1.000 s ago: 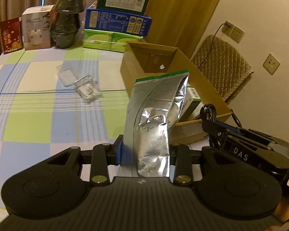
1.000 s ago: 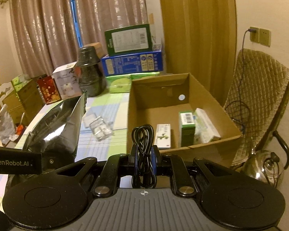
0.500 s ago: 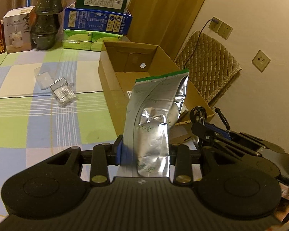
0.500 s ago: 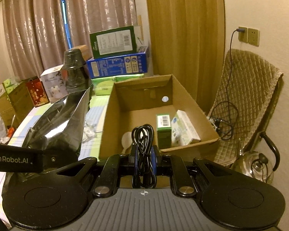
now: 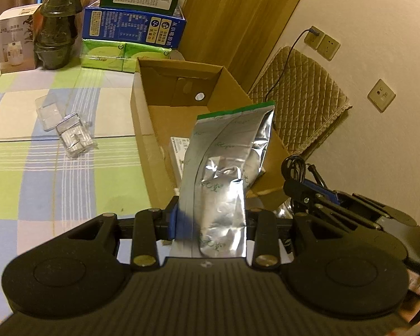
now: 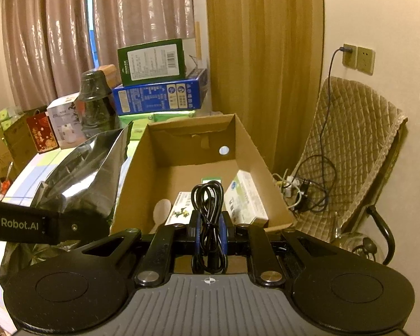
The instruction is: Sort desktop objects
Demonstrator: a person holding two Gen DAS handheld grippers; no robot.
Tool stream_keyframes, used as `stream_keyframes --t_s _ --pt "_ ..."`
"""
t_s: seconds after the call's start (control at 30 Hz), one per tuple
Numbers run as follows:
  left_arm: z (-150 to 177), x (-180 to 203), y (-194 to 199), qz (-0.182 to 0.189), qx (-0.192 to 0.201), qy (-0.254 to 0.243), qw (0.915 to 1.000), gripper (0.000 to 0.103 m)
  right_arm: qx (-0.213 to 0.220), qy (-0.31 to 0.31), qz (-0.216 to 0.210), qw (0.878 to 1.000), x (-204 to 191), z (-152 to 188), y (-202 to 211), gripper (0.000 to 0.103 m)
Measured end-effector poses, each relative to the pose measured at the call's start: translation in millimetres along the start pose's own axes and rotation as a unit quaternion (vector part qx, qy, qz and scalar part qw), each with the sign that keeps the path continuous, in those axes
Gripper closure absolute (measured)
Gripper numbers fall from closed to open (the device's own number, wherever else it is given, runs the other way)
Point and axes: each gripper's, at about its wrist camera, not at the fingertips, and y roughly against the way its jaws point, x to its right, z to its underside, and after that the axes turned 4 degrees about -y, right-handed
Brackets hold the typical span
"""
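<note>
Two views. Left wrist: left gripper (image 5: 210, 221) pinching silver foil pouch (image 5: 224, 173) upright, in front of open cardboard box (image 5: 142, 117) on checkered tablecloth (image 5: 56, 173). Right wrist: right gripper (image 6: 209, 231) clamped on coiled black cable (image 6: 208, 210), at box's near edge; small cartons (image 6: 246, 198) inside.

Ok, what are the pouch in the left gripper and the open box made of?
Pouch: looks like metallised foil film, shiny and creased, with mirror-like glints. Box: brown corrugated cardboard, matte, with folded flaps and raw cut edges.
</note>
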Motion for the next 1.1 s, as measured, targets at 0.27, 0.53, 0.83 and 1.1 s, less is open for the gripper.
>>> stream_keyframes --t_s 0.27,0.53,0.83,1.1 --pt "-17 6 -15 0.007 0.002 0.004 1.0 0.072 -0.003 0.004 0.002 1.0 9 -10 -13 0.093" --pt "-30 7 -25 0.009 0.004 0.011 0.9999 0.072 -0.004 0.009 0.005 1.0 16 -20 -23 0.093" --pt "-47 9 -38 0.01 0.009 0.02 0.9997 0.072 -0.003 0.02 0.004 1.0 20 -34 -38 0.093" --pt "-62 4 -48 0.013 0.013 0.036 0.9992 0.072 -0.007 0.034 0.002 0.999 18 -47 -55 0.093"
